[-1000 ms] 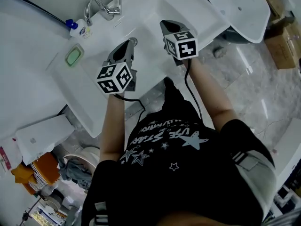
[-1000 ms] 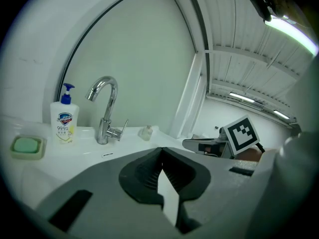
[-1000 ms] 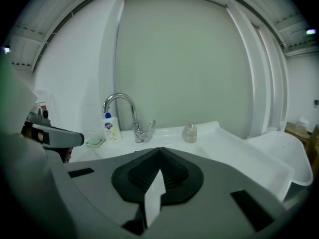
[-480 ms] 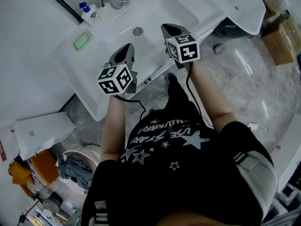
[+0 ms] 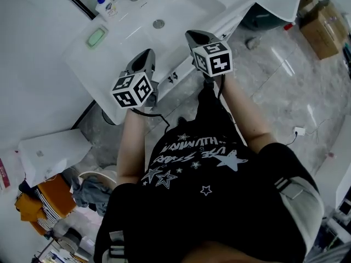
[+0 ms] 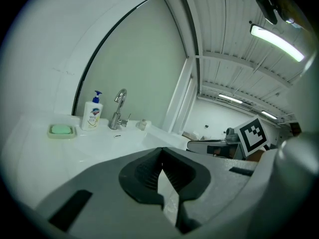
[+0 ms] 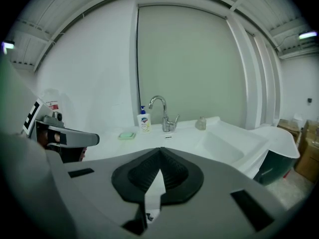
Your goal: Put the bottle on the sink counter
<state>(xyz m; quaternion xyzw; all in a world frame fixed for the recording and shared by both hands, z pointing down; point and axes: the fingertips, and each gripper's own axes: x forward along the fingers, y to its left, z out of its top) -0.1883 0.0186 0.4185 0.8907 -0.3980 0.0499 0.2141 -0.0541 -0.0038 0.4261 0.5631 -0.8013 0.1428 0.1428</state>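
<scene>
Here, the left gripper point(image 6: 160, 158) has its jaws pressed together with nothing between them. The right gripper point(image 7: 159, 156) is likewise closed and empty. Both are held out in front of the person, side by side, near the front edge of the sink counter point(image 5: 94, 73) and pointing across it.

Beyond the jaws lies the basin, and behind it the faucet point(image 7: 163, 112) stands at the counter's back edge. The bottle point(image 7: 144, 121), a white pump dispenser with a blue top, stands upright on the counter at that back edge, just beside the faucet on its left. It is well apart from both grippers. A green soap dish point(image 7: 126, 135) lies further left, toward the counter's left edge. A small jar point(image 7: 201, 123) sits to the right of the faucet.

Judged from this arrangement, the placing step looks finished: the bottle rests on the counter and neither gripper holds it. The next move probably calls for no further handling, only for keeping both grippers clear of the bottle so it stays upright.
</scene>
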